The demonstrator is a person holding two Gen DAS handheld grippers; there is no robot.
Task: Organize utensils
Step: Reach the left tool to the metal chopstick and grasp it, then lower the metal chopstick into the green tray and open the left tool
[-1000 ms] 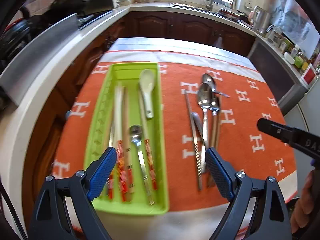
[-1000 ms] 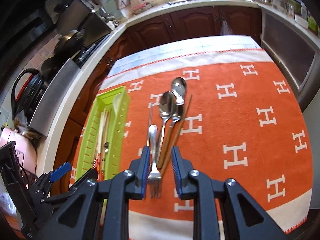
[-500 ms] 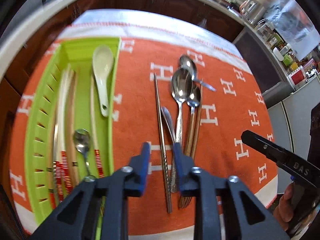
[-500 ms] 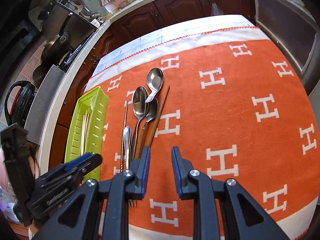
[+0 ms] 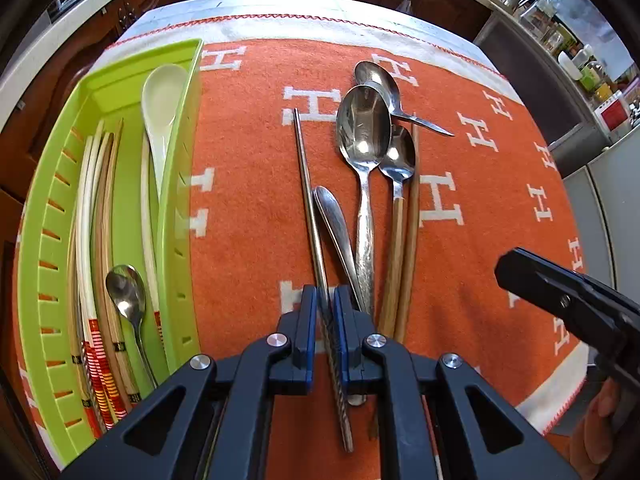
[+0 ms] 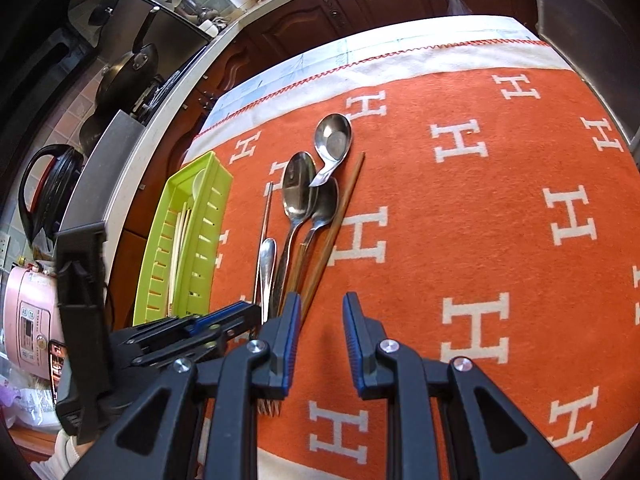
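The sorting was partly done: the slotted green tray (image 5: 176,216) of glossy plastic already held a pale ceramic soup spoon (image 5: 162,100), several long wooden and ivory-coloured chopsticks with red-banded ends (image 5: 98,208) and one small steel spoon (image 5: 126,292). A cluster was left on the fuzzy orange cloth (image 5: 480,208) just beside the tray: a slim metal chopstick (image 5: 306,184), a rounded polished handle (image 5: 334,220) (whose working end was hidden under the gripper), a large mirror-bright spoon (image 5: 363,132), a short-handled spoon (image 5: 378,82) lying across its tip, a wooden-handled spoon (image 5: 396,160) and a brown wooden chopstick (image 5: 412,216). The left gripper (image 5: 325,312) had just been closing, and its blue ribbed pads stood nearly together around the metal chopstick's lower, grooved part, apparently pinching it where it lay on the cloth. The right gripper (image 6: 320,320) hung over bare cloth beside the cluster, fingers a little apart and holding nothing. Six pieces, by my count, still awaited the tray.
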